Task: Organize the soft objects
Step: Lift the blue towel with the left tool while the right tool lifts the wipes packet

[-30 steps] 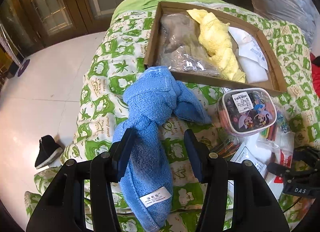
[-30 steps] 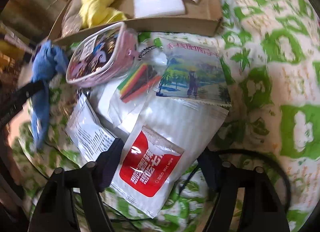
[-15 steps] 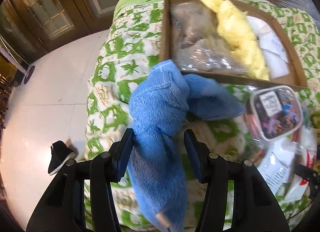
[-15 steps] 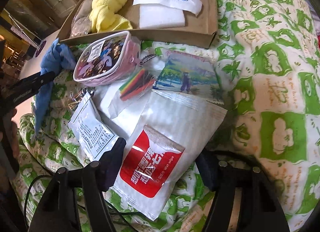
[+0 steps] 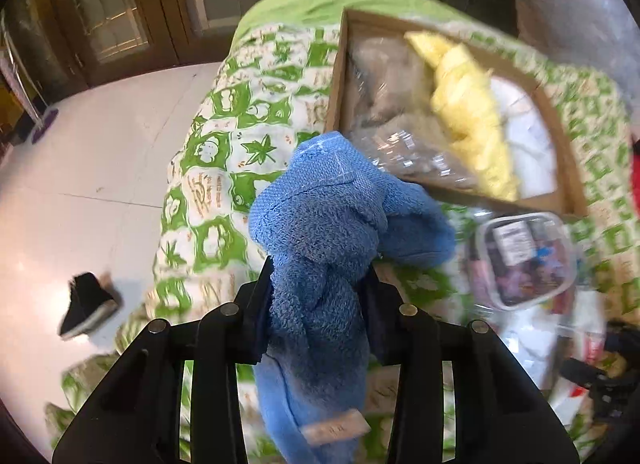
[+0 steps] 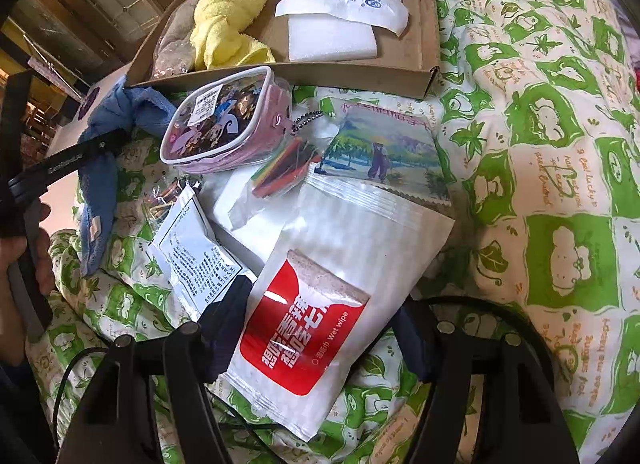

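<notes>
**Blue towel gripped at the bed's left edge; wet-wipe pack waits between my open right jaws**

At the left edge of the quilt-covered bed [image 5: 224,168], with bare white floor [image 5: 80,184] and a black shoe [image 5: 86,304] beyond it, my left gripper [image 5: 320,296] has just been closing and now pinches the knotted blue towel [image 5: 320,232] at its narrow waist, both pads pressed into the cloth. The towel's knot bulges above the fingers; its tail with a sewn label hangs below them. Just beyond, the cardboard tray [image 5: 340,76] sits near the bed's far left corner, holding a clear bag of grey fabric [image 5: 384,104], a yellow towel [image 5: 468,112] and white packets. A cartoon-printed pouch [image 6: 228,124] lies against the tray's near wall. Further right, my right gripper [image 6: 320,328] stands well open, its fingers either side of a red-and-white wet-wipe pack [image 6: 332,296] without pressing it; the pack lies flat on other packets. To the right of that clutter the quilt runs bare toward the bed's right edge.
</notes>
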A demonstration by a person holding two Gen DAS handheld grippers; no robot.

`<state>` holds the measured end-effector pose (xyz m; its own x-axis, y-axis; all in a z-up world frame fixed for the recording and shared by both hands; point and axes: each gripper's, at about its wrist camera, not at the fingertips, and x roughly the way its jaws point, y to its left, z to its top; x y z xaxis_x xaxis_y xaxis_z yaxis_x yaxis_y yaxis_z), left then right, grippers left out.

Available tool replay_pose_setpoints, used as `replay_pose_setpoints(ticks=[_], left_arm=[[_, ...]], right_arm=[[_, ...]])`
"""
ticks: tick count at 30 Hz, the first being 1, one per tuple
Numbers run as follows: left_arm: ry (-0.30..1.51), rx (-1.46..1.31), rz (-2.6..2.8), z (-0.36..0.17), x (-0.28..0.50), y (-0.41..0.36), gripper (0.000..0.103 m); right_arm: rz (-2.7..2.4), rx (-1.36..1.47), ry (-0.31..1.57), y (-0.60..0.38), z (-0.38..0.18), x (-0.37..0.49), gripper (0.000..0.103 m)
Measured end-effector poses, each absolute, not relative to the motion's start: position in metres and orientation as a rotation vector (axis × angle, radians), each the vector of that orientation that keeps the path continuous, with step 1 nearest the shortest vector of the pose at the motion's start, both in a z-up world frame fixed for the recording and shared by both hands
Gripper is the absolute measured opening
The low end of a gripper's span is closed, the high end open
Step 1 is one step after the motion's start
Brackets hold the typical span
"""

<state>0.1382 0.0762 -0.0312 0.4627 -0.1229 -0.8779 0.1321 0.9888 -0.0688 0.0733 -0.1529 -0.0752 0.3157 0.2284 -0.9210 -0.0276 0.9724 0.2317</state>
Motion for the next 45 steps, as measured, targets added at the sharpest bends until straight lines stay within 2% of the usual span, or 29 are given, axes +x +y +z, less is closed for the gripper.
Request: replay_pose_setpoints(ticks=[8,22,45], left_arm=[[0.961,-0.017,-0.182,0.000,0.097,0.069,0.037],[0.957,0.012,-0.188,-0.002,0.097,0.066,0.037],[0.906,0.097,-0.181,0.016,0.095,0.046,0.037]], right_arm=[[0.183,0.187,1.197,-0.159,-0.056,0.064,0.065],[0.200,0.151,1.122,-0.168,-0.023,0.051,0.062],[0.204,0.178,1.126,-0.169,-0.028,0.057,0.062]])
